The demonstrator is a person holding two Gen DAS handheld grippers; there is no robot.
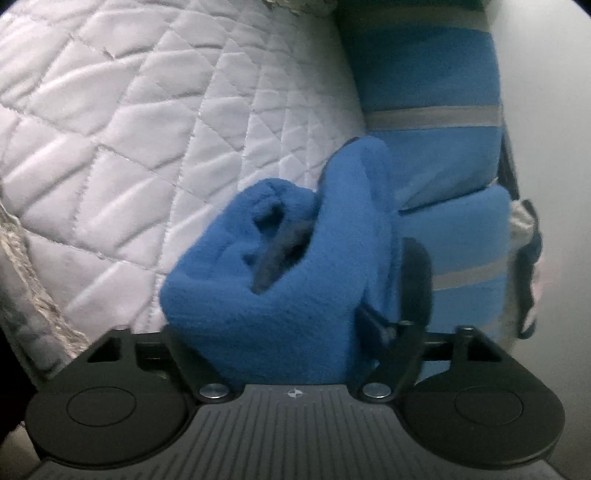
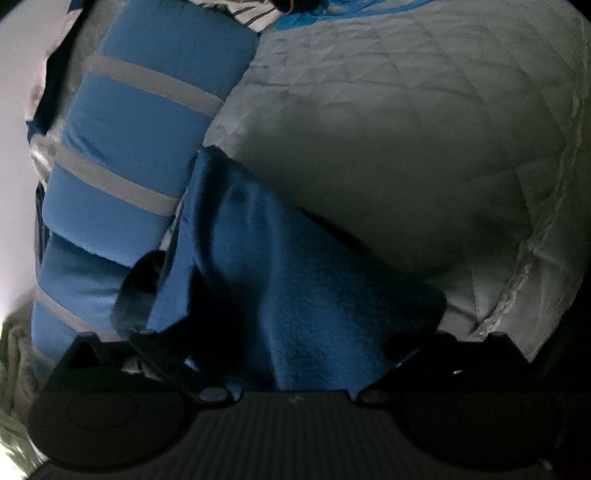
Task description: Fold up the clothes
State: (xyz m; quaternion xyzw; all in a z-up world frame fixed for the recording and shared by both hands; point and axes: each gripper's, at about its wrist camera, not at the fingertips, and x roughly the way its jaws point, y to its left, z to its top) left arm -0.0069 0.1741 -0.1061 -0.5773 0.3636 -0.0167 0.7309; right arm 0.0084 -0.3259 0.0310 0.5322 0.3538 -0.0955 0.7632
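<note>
A blue fleece garment with grey stripes [image 1: 428, 81] lies along the right side of a white quilted bed cover [image 1: 147, 129]. In the left wrist view my left gripper [image 1: 332, 254] is shut on a bunched fold of the blue fleece [image 1: 266, 306], which wraps over its fingers [image 1: 415, 280]. In the right wrist view my right gripper [image 2: 280, 295] is shut on another hanging part of the same fleece [image 2: 295, 280], which hides most of the fingers. The striped part [image 2: 140, 147] lies to the left of it.
The quilted bed cover [image 2: 406, 129] fills most of both views. Its frilled edge runs along the left [image 1: 33, 288] and right [image 2: 535, 229]. Other striped clothes [image 2: 255, 14] lie at the far end. A pale wall or floor [image 1: 554, 110] borders the garment.
</note>
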